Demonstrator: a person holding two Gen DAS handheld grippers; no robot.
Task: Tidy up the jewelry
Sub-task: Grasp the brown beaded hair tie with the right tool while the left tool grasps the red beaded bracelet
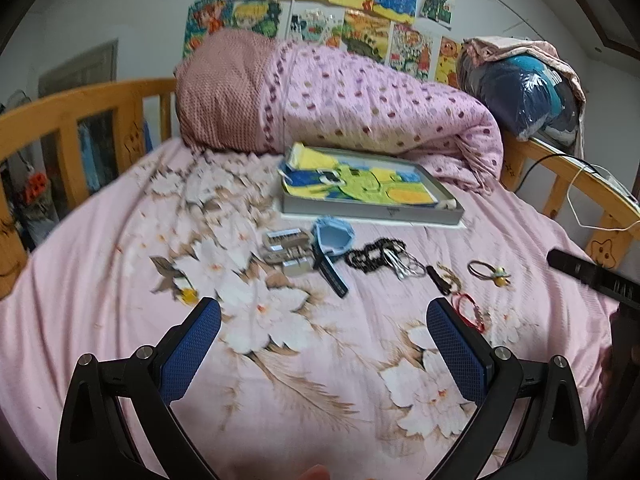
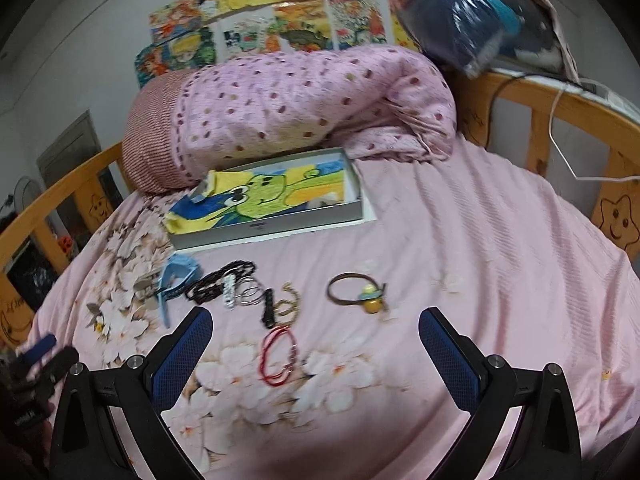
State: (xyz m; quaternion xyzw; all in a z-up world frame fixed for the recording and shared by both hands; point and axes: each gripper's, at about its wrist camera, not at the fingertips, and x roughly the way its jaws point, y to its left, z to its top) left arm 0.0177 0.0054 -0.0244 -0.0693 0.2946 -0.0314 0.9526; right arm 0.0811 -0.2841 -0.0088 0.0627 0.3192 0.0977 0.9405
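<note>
Jewelry lies in a row on the pink bedspread: a black bead bracelet (image 1: 374,254) (image 2: 218,282), silver rings (image 1: 406,267) (image 2: 248,294), a gold chain (image 2: 288,306), a red cord bracelet (image 1: 470,310) (image 2: 278,356), and a brown hair tie with a yellow charm (image 1: 490,272) (image 2: 360,290). A grey tray (image 1: 372,210) (image 2: 280,226) with a colourful drawing inside lies behind them. My left gripper (image 1: 324,316) is open and empty above the bedspread, near the red bracelet. My right gripper (image 2: 316,320) is open and empty, with the red bracelet between its fingers' line.
A light blue pouch (image 1: 334,236) (image 2: 178,274) and small silver boxes (image 1: 286,250) lie left of the jewelry. A rolled pink duvet (image 1: 340,100) (image 2: 300,100) sits behind the tray. Wooden bed rails (image 1: 68,120) (image 2: 560,120) ring the bed.
</note>
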